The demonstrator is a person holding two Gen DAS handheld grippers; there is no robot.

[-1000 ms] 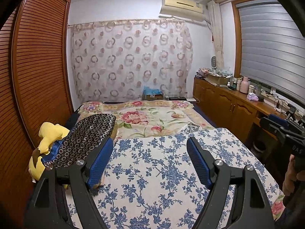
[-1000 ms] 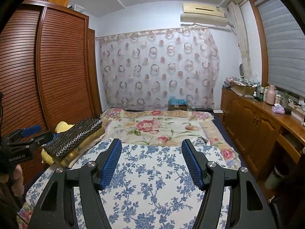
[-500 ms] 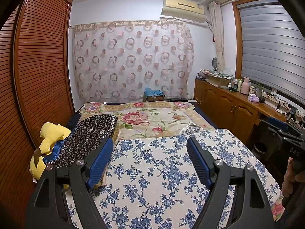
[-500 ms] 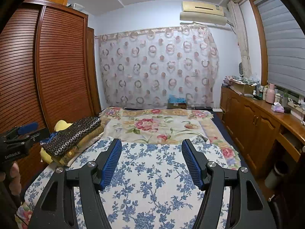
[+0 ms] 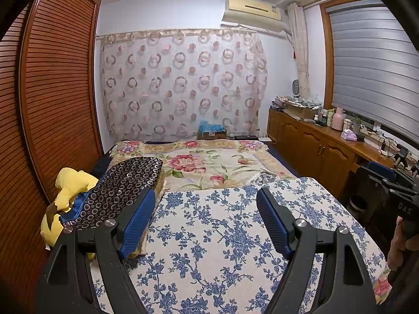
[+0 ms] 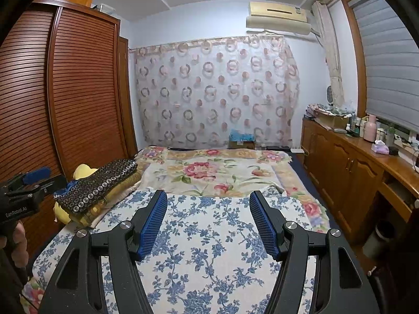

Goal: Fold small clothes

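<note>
A folded dark garment with a ring pattern lies on top of a stack at the bed's left edge; it also shows in the right wrist view. My left gripper is open and empty, held above the blue-flowered cloth on the bed, with the stack just left of its left finger. My right gripper is open and empty above the same cloth. Each gripper shows at the edge of the other's view: the right one and the left one.
A yellow plush toy lies under the stack by the brown slatted wardrobe. A pink-flowered blanket covers the far half of the bed. A wooden cabinet with bottles runs along the right wall.
Both grippers have tilted up and back slightly, so the bed sits a little lower in both views. Both stay open and empty.
</note>
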